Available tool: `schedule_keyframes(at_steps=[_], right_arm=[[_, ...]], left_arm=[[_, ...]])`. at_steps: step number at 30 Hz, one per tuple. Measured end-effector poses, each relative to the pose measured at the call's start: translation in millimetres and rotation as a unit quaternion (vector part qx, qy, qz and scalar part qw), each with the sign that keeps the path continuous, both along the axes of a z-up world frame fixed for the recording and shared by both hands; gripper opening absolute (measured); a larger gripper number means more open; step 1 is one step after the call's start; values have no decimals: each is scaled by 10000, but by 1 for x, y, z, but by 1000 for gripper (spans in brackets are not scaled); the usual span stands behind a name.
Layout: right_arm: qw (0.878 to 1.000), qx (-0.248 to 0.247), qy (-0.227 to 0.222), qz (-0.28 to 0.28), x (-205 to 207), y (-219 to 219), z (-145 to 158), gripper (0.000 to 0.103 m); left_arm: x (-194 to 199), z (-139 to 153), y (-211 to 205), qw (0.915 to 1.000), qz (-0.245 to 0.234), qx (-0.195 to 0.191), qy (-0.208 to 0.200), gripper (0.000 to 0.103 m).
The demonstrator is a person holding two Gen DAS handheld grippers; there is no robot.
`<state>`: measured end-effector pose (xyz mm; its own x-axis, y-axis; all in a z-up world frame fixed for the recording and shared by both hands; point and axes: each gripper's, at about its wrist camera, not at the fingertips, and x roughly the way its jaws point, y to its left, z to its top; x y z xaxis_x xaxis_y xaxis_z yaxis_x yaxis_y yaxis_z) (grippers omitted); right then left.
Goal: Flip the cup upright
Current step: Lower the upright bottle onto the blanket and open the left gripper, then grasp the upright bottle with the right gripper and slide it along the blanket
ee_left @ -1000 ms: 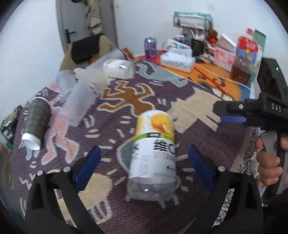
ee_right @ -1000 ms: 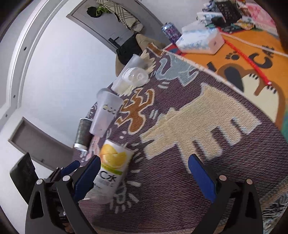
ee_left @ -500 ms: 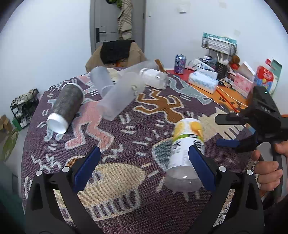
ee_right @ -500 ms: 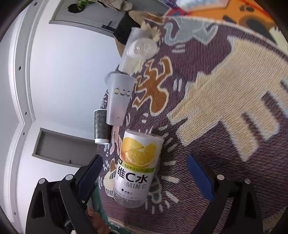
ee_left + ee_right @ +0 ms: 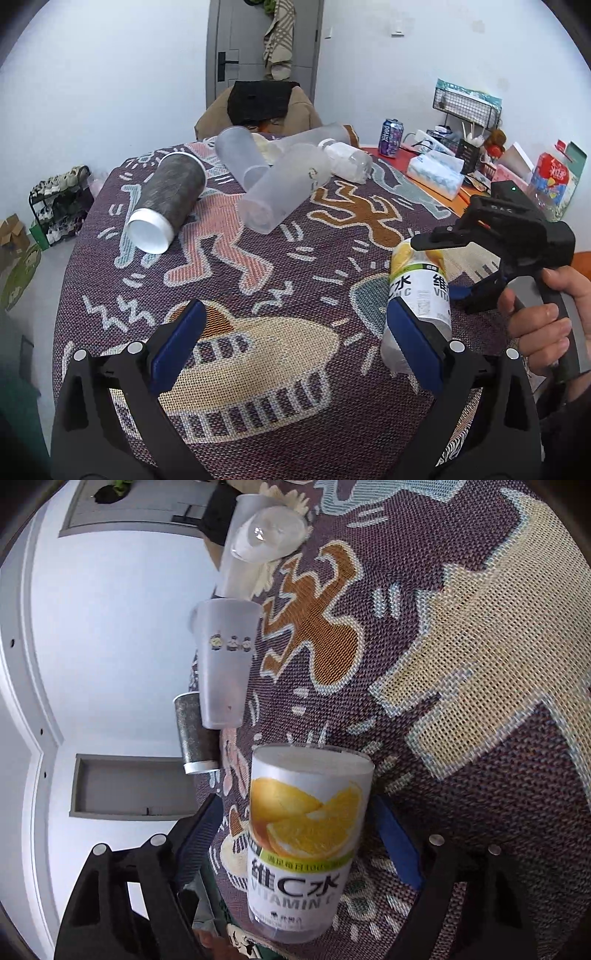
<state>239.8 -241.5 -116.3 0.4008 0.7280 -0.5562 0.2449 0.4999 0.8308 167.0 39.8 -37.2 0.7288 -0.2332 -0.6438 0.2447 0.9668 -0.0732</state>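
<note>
The cup with the orange-slice label (image 5: 419, 295) lies on its side on the patterned cloth (image 5: 295, 258), at the right of the left wrist view. In the right wrist view the cup (image 5: 306, 842) lies between the two fingers of my right gripper (image 5: 299, 849), whose blue pads stand close on either side with small gaps; the jaws are open. My right gripper also shows in the left wrist view (image 5: 495, 251), over the cup. My left gripper (image 5: 295, 347) is open and empty, its right pad (image 5: 413, 343) in front of the cup.
A dark cup with a white rim (image 5: 166, 199), two frosted cups (image 5: 284, 188) (image 5: 240, 155) and a clear bottle (image 5: 347, 162) lie on the far side of the cloth. A can (image 5: 391, 136), a tissue pack (image 5: 436, 173) and clutter stand at the back right.
My right gripper has come down around the orange-label cup, which now fills its view between the fingers. My left gripper has swung left and drawn back, so the cup sits at its right.
</note>
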Motion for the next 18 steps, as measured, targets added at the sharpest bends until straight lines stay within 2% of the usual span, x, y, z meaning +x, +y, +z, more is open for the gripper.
schedule_keyframes(at_steps=[8, 10, 11, 18], right_arm=[[9997, -193, 106, 51, 14, 8, 3, 81], [9994, -321, 63, 112, 16, 10, 4, 75], [9991, -392, 48, 120, 17, 11, 4, 63], [9993, -238, -279, 118, 8, 1, 3, 62]], left_arm=[[-3, -1, 10, 9999, 121, -27, 10, 97], [-4, -1, 12, 9999, 147, -54, 17, 97], [-5, -1, 12, 9999, 155, -65, 22, 97], [-11, 3, 4, 9999, 109, -3, -39, 97]])
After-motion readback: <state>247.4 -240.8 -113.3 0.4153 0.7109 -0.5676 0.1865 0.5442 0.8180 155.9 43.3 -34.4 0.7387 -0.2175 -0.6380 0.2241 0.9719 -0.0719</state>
